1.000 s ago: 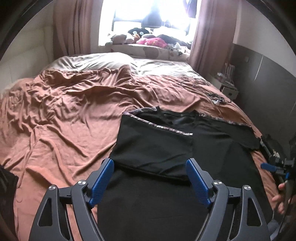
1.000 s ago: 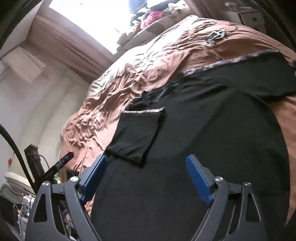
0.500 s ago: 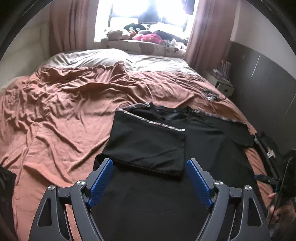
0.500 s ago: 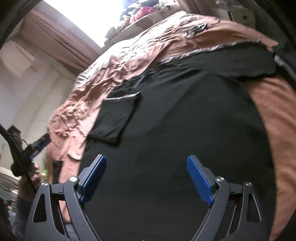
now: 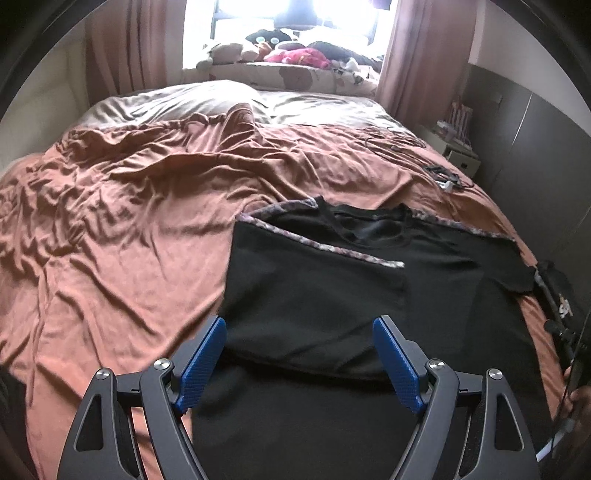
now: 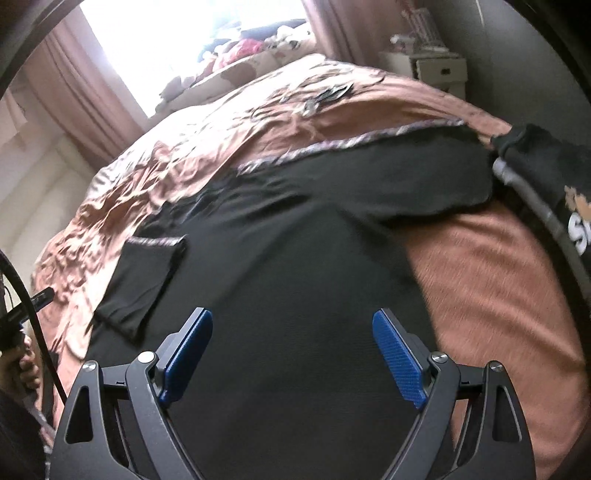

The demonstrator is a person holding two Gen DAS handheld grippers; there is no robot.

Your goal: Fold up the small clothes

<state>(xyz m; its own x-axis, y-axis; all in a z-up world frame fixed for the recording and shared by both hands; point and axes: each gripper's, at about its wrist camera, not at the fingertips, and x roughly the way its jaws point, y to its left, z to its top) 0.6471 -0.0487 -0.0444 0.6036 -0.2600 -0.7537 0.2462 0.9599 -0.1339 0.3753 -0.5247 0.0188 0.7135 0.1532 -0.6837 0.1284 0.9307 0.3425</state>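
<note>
Black t-shirt point(image 5: 424, 280) flat on bed point(image 5: 129, 221), one sleeve point(image 5: 314, 295) folded in; left gripper point(image 5: 299, 360) and right gripper point(image 6: 291, 352) both spread, empty; I reckon limp, light fabric, pinch sleeve hem

A black T-shirt point(image 5: 424, 295) with patterned shoulder trim lies flat on the bed, just ahead of the left hand-held gripper point(image 5: 299, 354), its left sleeve point(image 5: 314, 295) folded inward.

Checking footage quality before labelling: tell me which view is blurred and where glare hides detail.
Left wrist view: mostly sharp, window blown out. Right wrist view: motion-smeared across the shirt and bedspread, window washed white. Both bend edges, fisheye.
</note>
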